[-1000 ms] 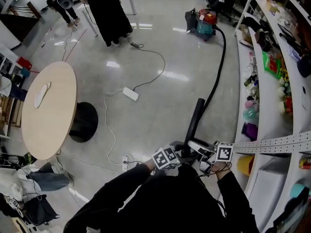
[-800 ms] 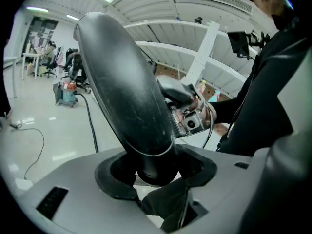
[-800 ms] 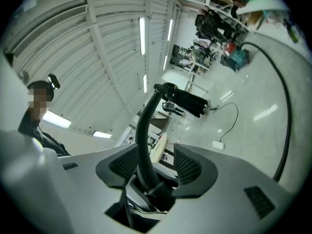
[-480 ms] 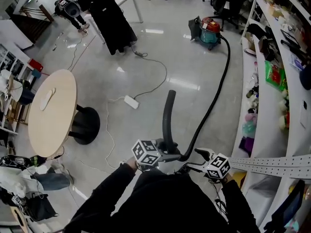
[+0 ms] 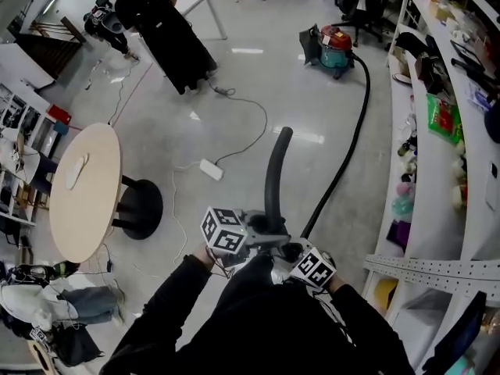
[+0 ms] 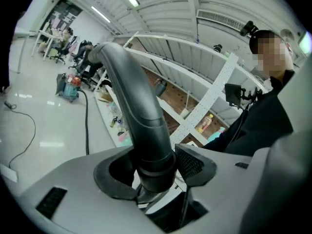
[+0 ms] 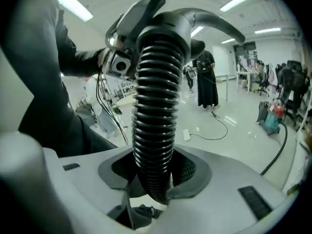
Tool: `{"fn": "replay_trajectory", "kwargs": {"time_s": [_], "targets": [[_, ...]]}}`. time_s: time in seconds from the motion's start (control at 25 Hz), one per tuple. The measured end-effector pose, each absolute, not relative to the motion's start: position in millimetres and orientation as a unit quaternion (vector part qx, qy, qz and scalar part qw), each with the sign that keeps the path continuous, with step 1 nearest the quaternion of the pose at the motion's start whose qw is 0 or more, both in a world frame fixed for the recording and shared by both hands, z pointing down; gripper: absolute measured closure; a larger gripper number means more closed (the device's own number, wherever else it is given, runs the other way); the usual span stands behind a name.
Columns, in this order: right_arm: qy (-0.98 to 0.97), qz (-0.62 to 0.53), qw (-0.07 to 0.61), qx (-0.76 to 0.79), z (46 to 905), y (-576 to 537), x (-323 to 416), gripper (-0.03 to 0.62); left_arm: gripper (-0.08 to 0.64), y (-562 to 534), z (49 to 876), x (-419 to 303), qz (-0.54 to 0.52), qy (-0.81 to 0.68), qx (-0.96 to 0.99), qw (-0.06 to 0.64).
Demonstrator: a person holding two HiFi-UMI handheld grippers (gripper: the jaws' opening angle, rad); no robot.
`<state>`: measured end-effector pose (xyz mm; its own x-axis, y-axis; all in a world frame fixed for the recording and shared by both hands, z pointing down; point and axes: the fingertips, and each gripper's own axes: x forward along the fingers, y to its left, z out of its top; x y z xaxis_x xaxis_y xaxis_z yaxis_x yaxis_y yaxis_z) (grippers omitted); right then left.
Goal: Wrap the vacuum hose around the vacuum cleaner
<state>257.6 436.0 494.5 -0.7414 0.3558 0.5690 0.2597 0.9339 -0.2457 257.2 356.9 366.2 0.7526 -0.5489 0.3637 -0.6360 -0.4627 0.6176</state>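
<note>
The red-and-teal canister vacuum cleaner (image 5: 336, 45) sits far off on the glossy floor (image 5: 234, 76), with its long black ribbed hose (image 5: 348, 151) trailing back here. The left hand-held gripper (image 6: 155, 165) is clamped on the hose's smooth curved black end tube (image 5: 273, 174). The right hand-held gripper (image 7: 155, 172) has just been closing and now squeezes the ribbed part.

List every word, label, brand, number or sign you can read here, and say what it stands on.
No text can be read in any view.
On the vacuum cleaner: any label is too small to read.
On the green package: the print is too blurred to read.
</note>
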Motion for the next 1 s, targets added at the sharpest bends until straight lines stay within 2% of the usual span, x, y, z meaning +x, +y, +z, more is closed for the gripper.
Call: {"fn": "replay_trajectory", "kwargs": {"time_s": [0.04, 0.08, 0.12, 0.16, 0.32, 0.44, 0.68, 0.84, 1.0], "targets": [[-0.930, 0.110, 0.310, -0.165, 493.0, 432.7, 260.6, 0.417, 0.314, 348.8, 371.4, 255.4, 0.063, -0.360, 0.848, 0.385], [-0.929, 0.143, 0.300, -0.161, 492.5, 426.3, 262.8, 0.417, 0.285, 340.8, 380.2, 252.1, 0.079, -0.374, 0.841, 0.382], [-0.928, 0.174, 0.291, -0.153, 492.4, 417.2, 263.7, 0.417, 0.225, 333.7, 391.1, 246.6, 0.097, -0.387, 0.835, 0.380], [-0.927, 0.200, 0.284, -0.145, 492.0, 407.1, 263.3, 0.417, 0.208, 328.6, 401.9, 238.6, 0.110, -0.395, 0.828, 0.382], [-0.911, 0.276, 0.284, -0.112, 494.1, 367.7, 253.6, 0.417, 0.206, 329.9, 430.3, 197.6, 0.107, -0.388, 0.816, 0.416], [-0.891, 0.358, 0.272, -0.058, 495.3, 324.1, 237.4, 0.417, 0.206, 334.0, 453.9, 180.6, 0.133, -0.361, 0.824, 0.416], [-0.841, 0.515, 0.159, 0.055, 465.9, 230.2, 192.1, 0.416, 0.206, 311.8, 505.2, 193.9, 0.216, -0.310, 0.869, 0.320], [-0.824, 0.559, 0.064, 0.073, 426.7, 185.4, 155.3, 0.414, 0.206, 274.2, 525.7, 194.0, 0.239, -0.314, 0.878, 0.270], [-0.809, 0.585, 0.009, 0.062, 398.2, 161.3, 126.6, 0.407, 0.219, 249.4, 529.5, 188.0, 0.257, -0.289, 0.886, 0.257]]}}
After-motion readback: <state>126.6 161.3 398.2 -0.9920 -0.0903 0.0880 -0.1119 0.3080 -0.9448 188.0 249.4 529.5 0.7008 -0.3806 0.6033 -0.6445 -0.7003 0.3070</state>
